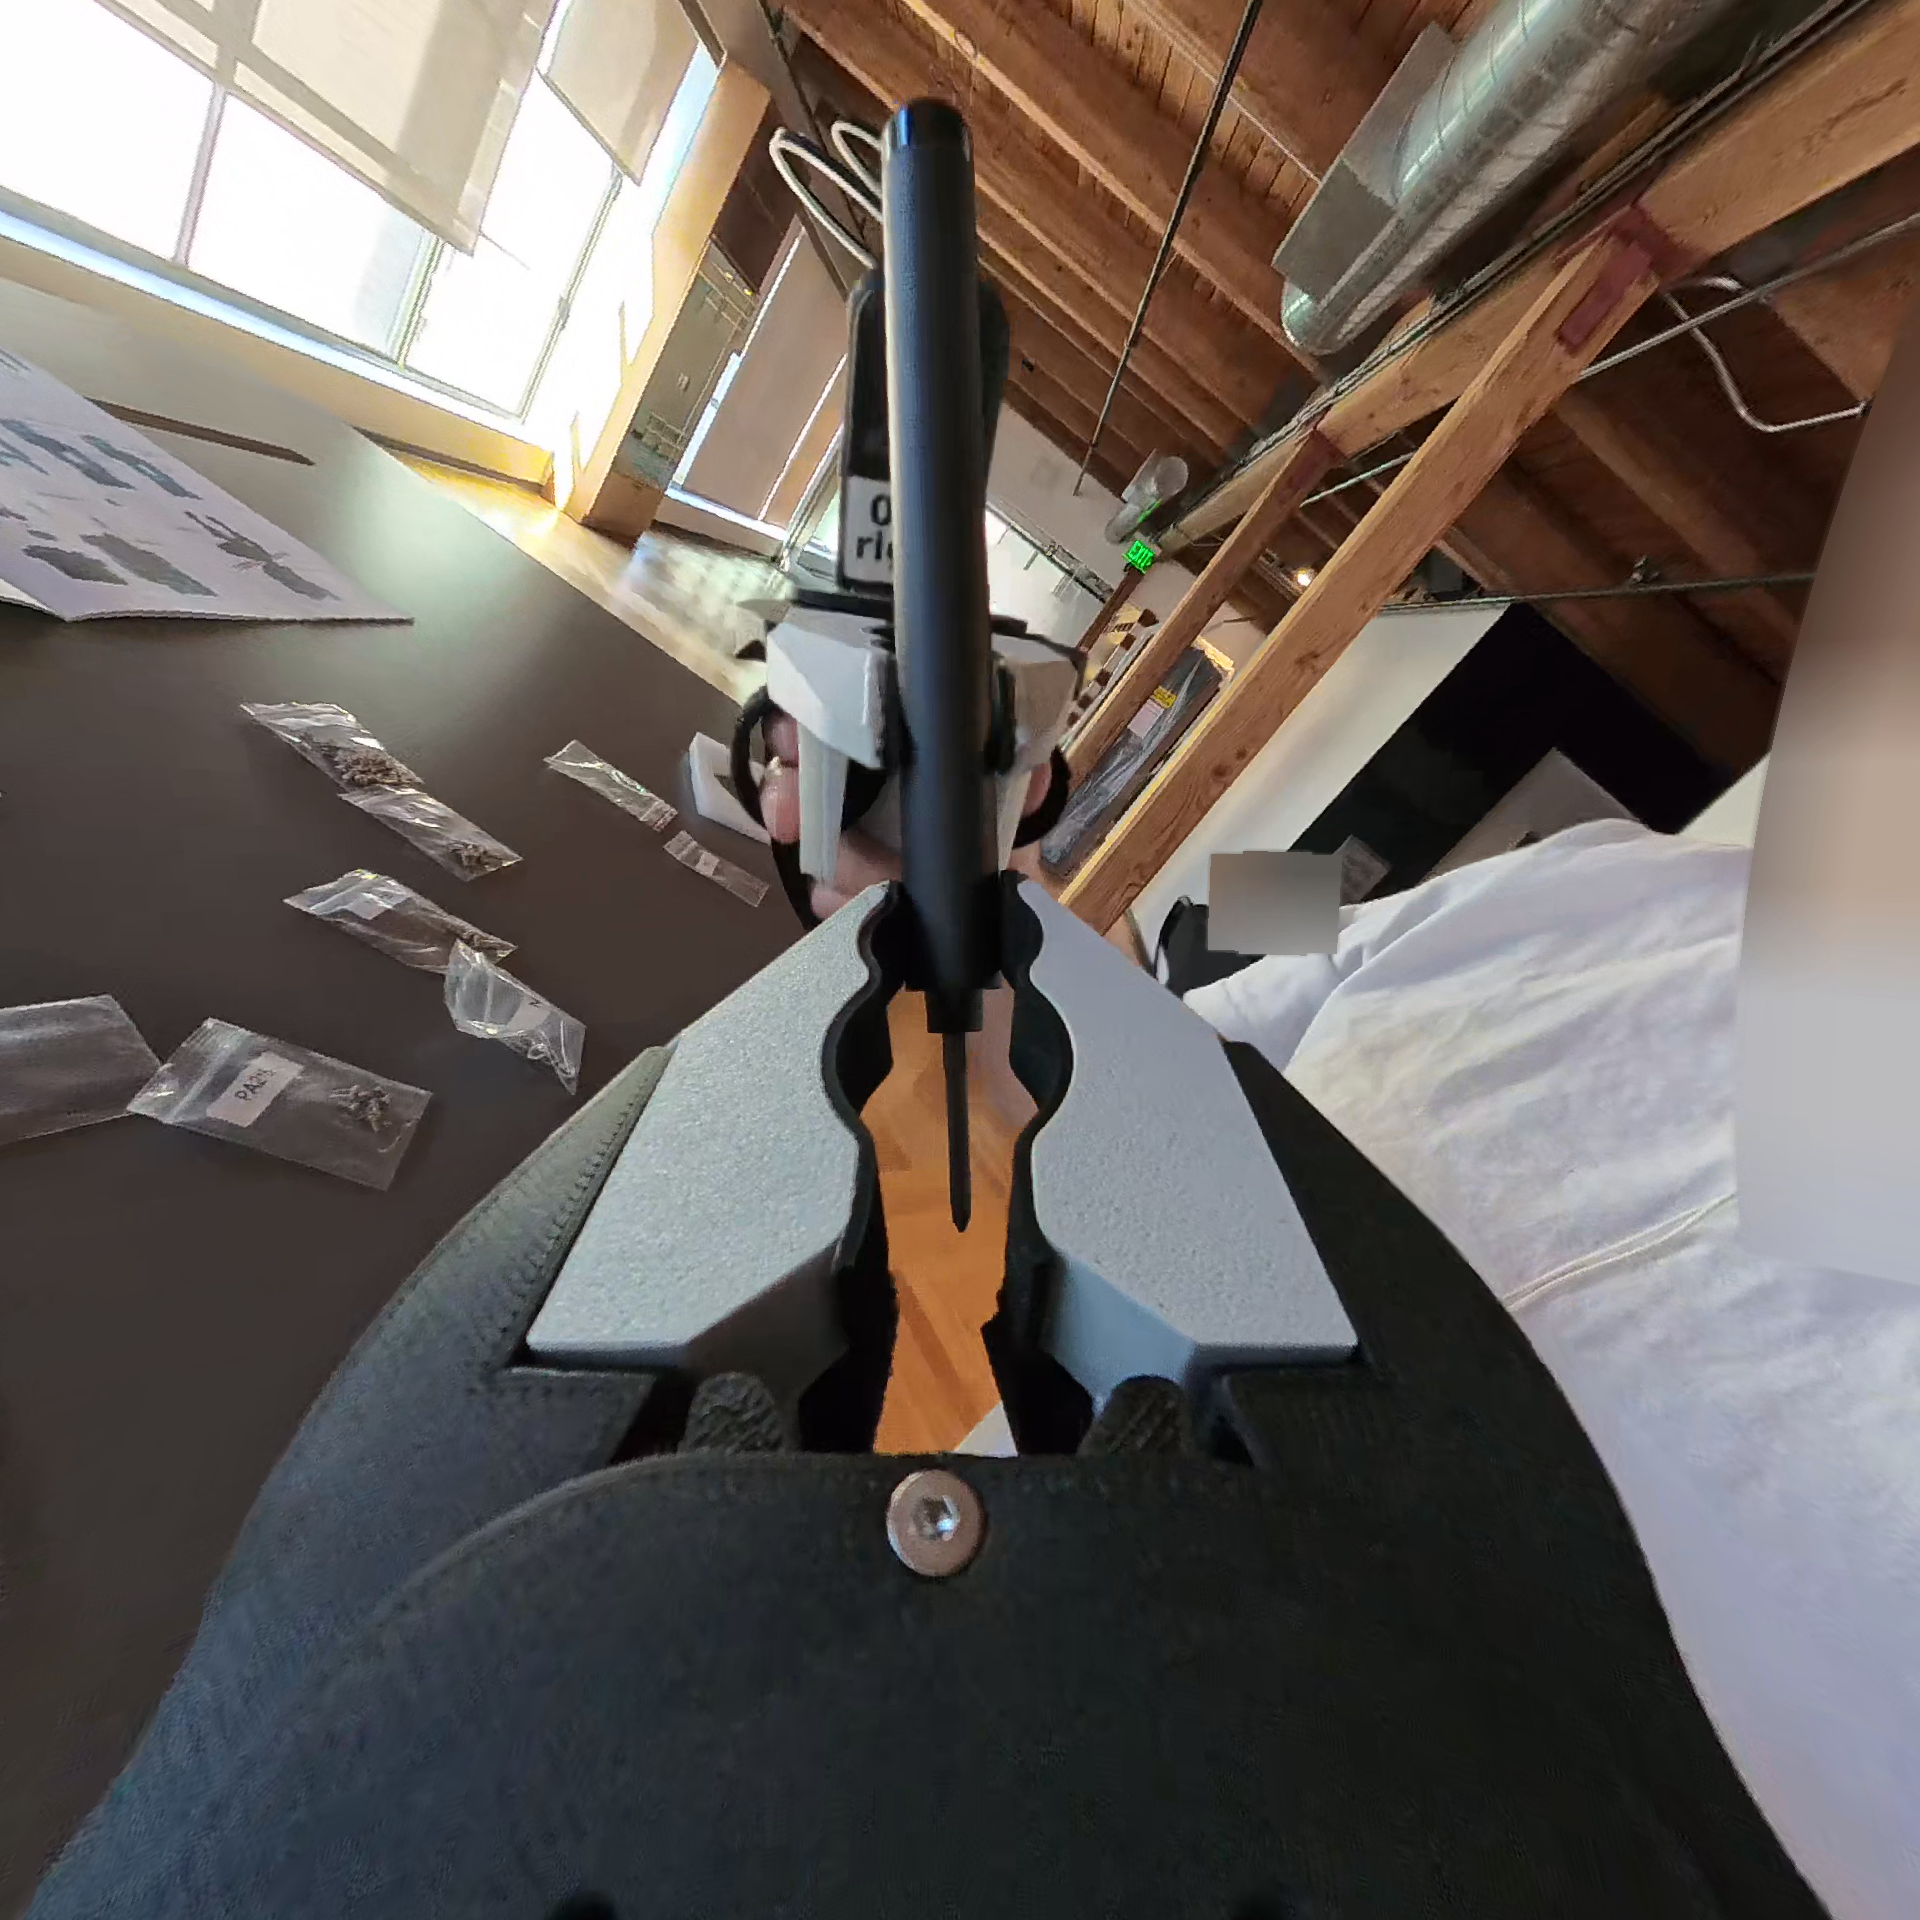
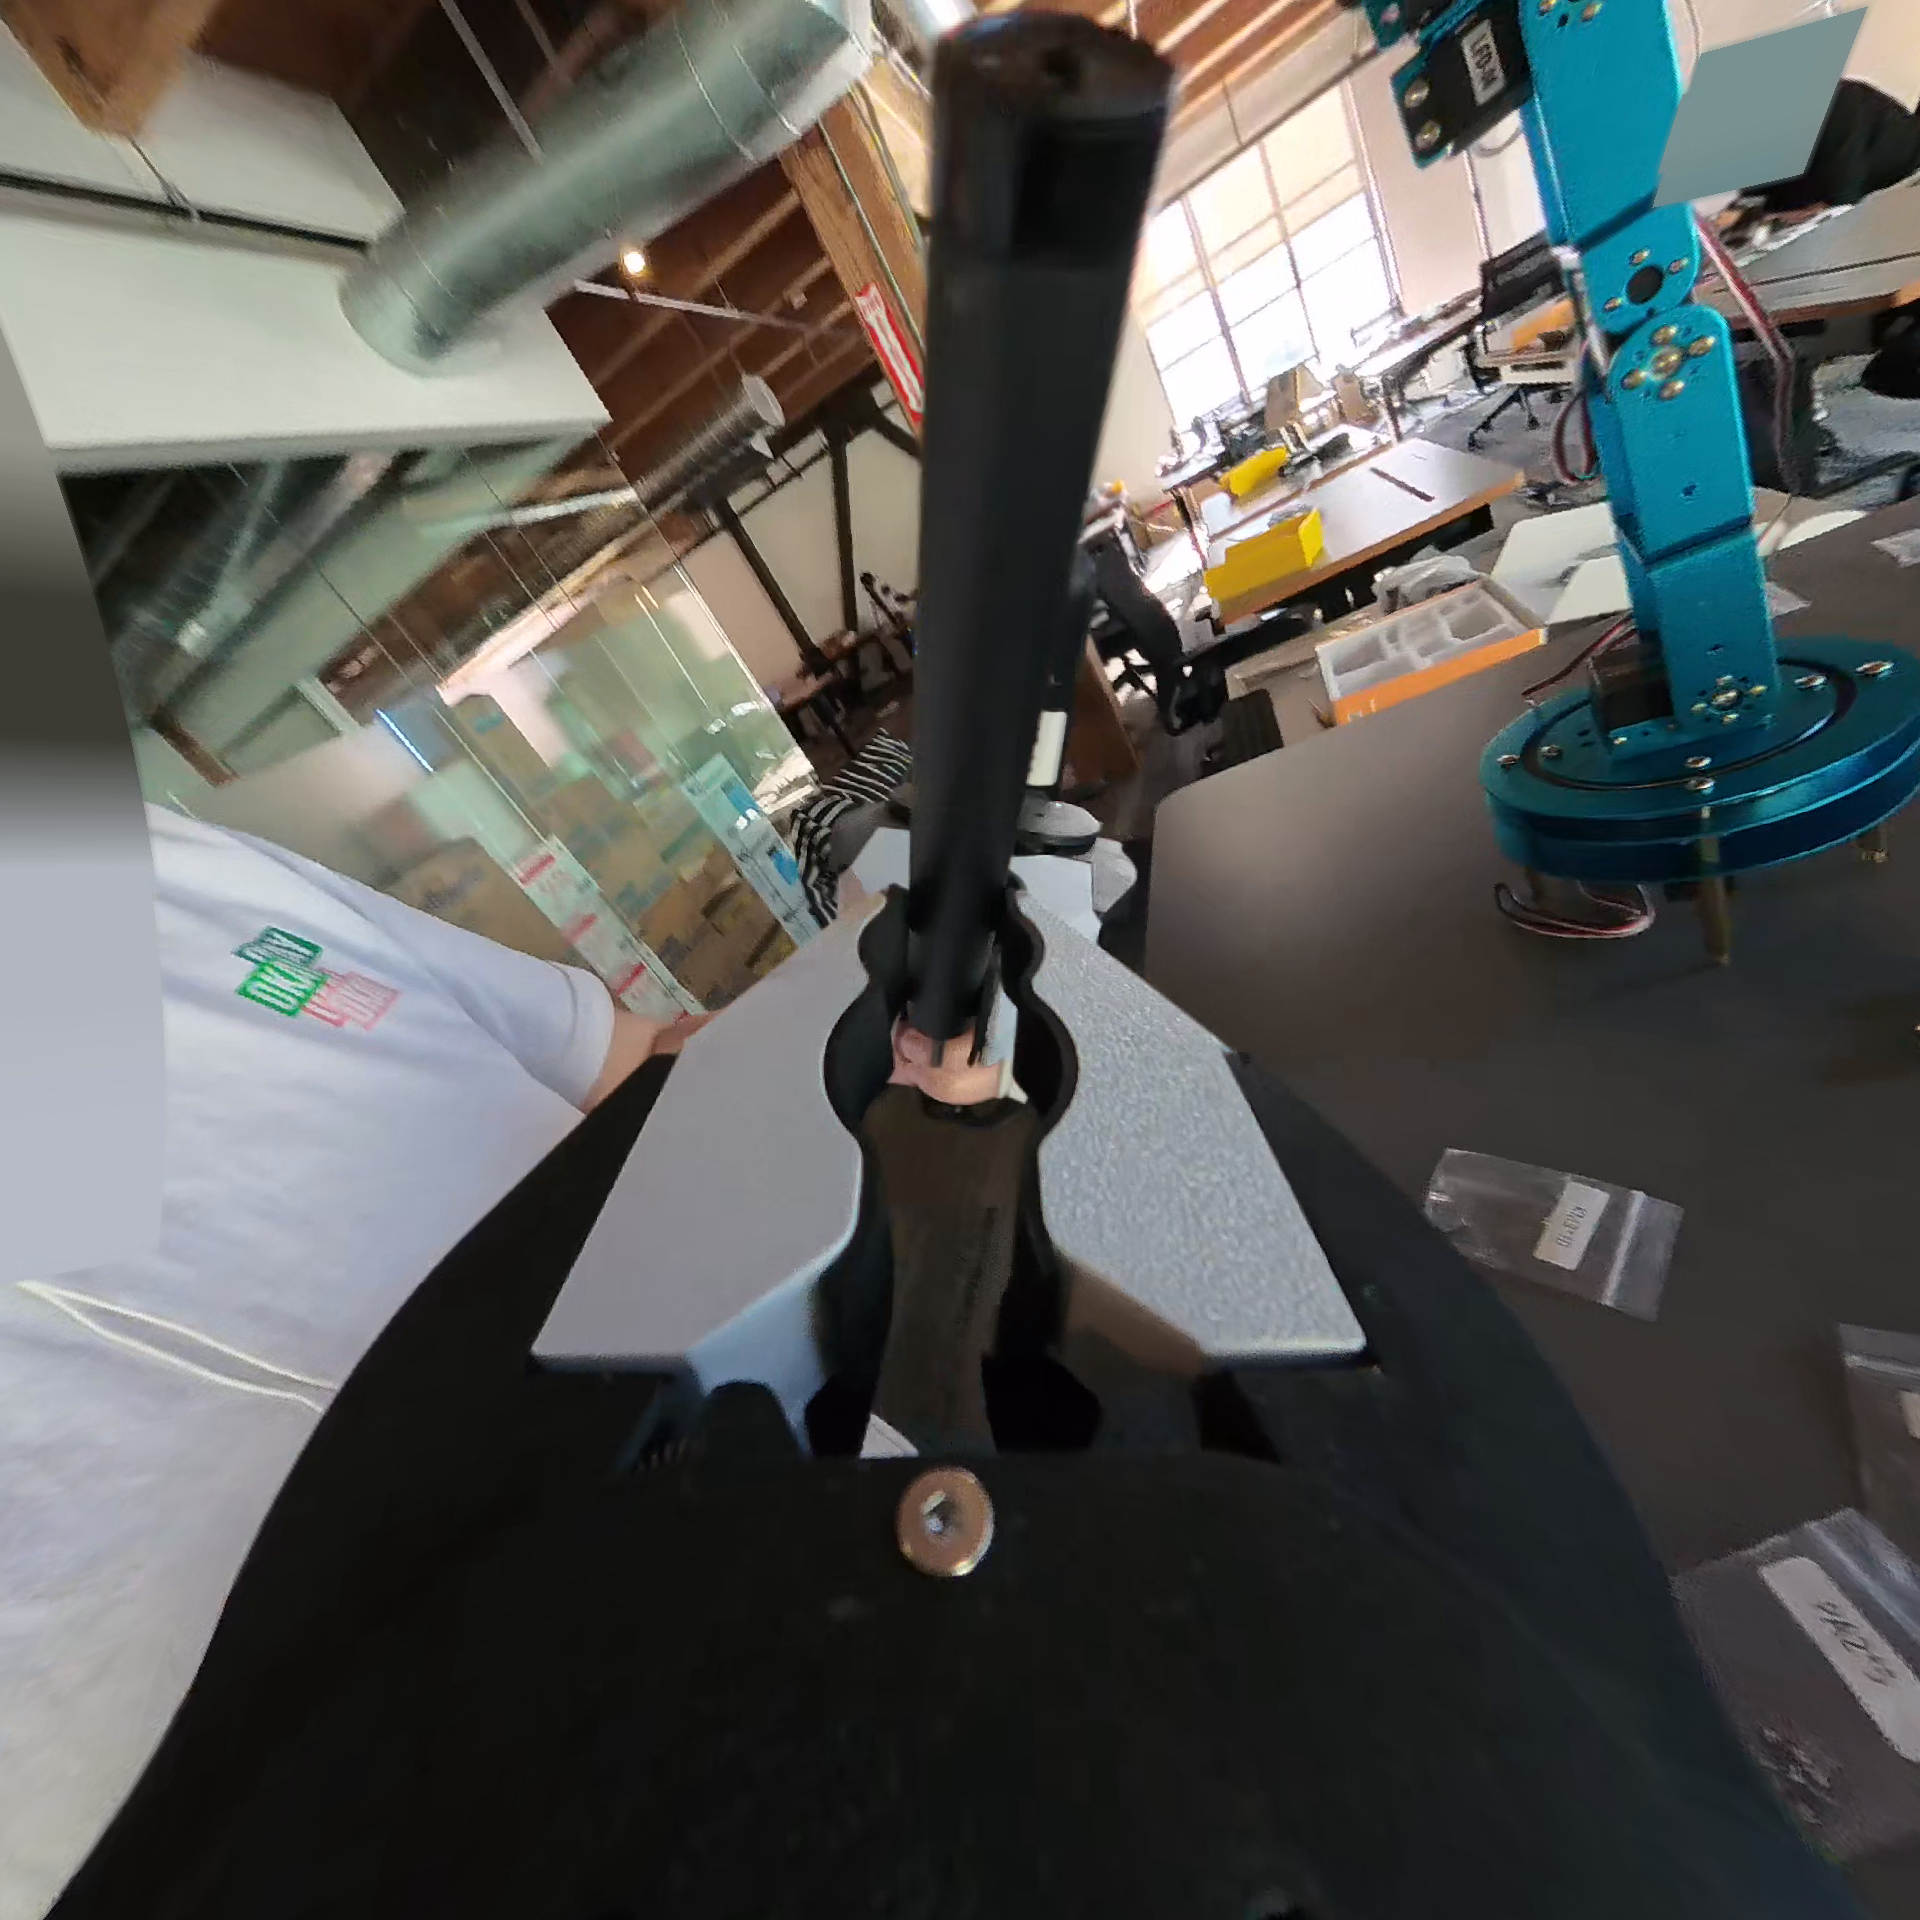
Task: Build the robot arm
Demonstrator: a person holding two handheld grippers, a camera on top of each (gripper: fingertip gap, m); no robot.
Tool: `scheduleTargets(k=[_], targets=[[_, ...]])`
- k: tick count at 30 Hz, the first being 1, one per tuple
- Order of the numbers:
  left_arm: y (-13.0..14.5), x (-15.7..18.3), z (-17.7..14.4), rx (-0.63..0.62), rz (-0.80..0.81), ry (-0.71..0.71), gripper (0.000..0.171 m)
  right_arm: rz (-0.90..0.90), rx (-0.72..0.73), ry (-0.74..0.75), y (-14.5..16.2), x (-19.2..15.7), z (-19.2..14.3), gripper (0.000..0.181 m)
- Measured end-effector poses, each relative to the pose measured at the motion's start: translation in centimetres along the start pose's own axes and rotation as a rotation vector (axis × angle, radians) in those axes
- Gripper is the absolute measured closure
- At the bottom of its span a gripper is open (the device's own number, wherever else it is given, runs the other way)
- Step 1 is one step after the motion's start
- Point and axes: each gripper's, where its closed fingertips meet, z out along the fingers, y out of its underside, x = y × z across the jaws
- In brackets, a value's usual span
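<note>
In the left wrist view, the left claw [image 1: 948,940] is closed on the lower end of a black screwdriver [image 1: 932,540], whose thin bit points back between the fingers. Just beyond it the right claw [image 1: 920,717] clamps the same handle. Clear bags of screws [image 1: 400,920] lie on the dark counter [image 1: 260,831] to the left.

In the right wrist view, the right claw [image 2: 951,966] grips the screwdriver [image 2: 1003,499] handle at its tips. A blue robot arm [image 2: 1673,540] stands on the counter [image 2: 1455,987] to the right.

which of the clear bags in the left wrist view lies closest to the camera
The labelled clear bag with small screws at the lower left; the other bags lie farther up the dark table.
</note>
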Motion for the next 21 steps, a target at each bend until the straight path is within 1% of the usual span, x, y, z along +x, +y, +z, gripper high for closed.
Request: scheduleTargets(k=[4,7,14,21], targets=[[0.2,0.1,0.1,-0.008,0.005,-0.001,0.156,0.043,0.038,-0.042,0.1,-0.2,-0.2,0.164],[0.2,0.1,0.1,-0.003,0.001,0.0,0.156,0.049,0.05,-0.036,0.1,-0.1,-0.2,0.166],[0.8,0.1,0.3,-0.012,-0.008,0.001,0.156,0.052,0.056,-0.041,0.6,-0.2,-0.5,0.167],[1.2,0.4,0.3,-0.045,-0.024,0.009,0.156,0.043,0.026,-0.056,1.1,-0.5,-0.7,0.166]])
